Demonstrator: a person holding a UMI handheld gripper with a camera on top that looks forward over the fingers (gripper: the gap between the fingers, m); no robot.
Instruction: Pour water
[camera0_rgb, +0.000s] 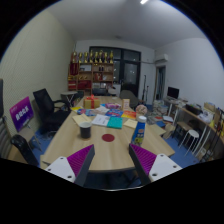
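We hold the gripper (108, 166) high above the table (60, 142), fingers spread wide with nothing between them. Beyond the fingers, a blue-capped bottle (140, 128) stands upright near the table's right side, long axis vertical, cap up. We judge this the approach step: nothing grasped yet. Next move calls for descending toward the bottle. Receiving vessel: cannot tell among the clutter.
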